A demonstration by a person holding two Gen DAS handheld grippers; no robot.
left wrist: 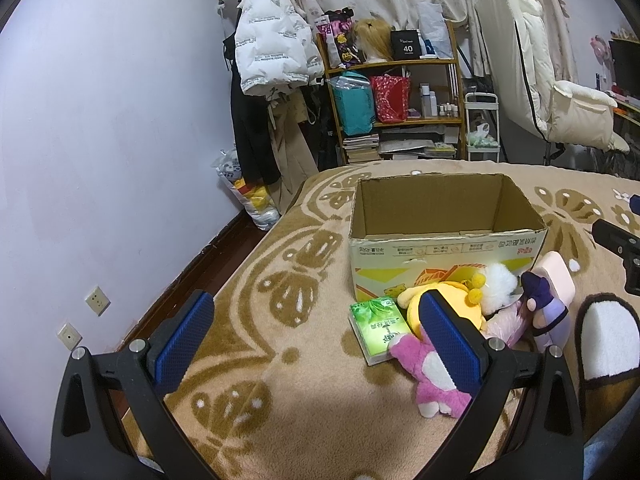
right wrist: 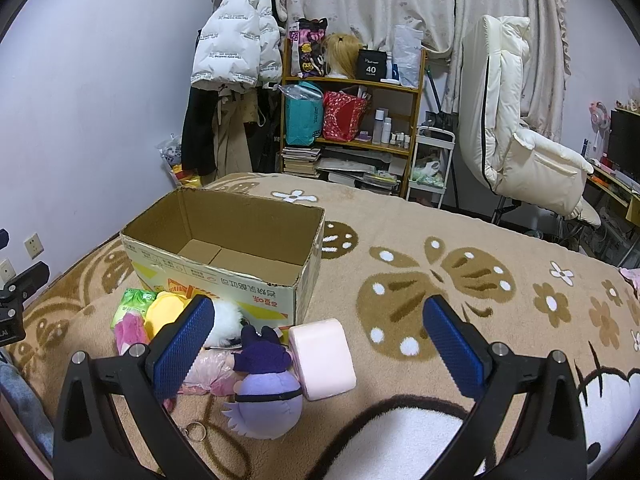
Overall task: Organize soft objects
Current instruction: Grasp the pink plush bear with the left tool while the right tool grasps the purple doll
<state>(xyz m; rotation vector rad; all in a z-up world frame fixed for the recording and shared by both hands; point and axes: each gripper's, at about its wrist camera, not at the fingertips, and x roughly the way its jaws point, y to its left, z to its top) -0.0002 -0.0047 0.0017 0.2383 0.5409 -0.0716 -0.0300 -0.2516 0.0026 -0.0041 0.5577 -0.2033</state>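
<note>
An open, empty cardboard box (left wrist: pixel 446 236) (right wrist: pixel 224 264) stands on the patterned bed blanket. In front of it lies a pile of soft things: a pink plush (left wrist: pixel 430 376) (right wrist: pixel 128 332), a yellow plush (left wrist: pixel 452 292) (right wrist: pixel 164 312) with a white fluffy part (left wrist: pixel 498 284), a green tissue pack (left wrist: pixel 378 330) (right wrist: pixel 134 300), a purple doll (left wrist: pixel 548 308) (right wrist: pixel 266 392) and a pale pink block (left wrist: pixel 556 276) (right wrist: pixel 324 358). My left gripper (left wrist: pixel 316 340) is open and empty, left of the pile. My right gripper (right wrist: pixel 320 344) is open and empty above the pink block.
A shelf (right wrist: pixel 352 120) with bags and books, a hung white jacket (left wrist: pixel 272 48) and a cream chair (right wrist: pixel 520 136) stand beyond the bed. A wall runs along the left with sockets (left wrist: pixel 97 300). The blanket (right wrist: pixel 460 280) stretches to the right of the box.
</note>
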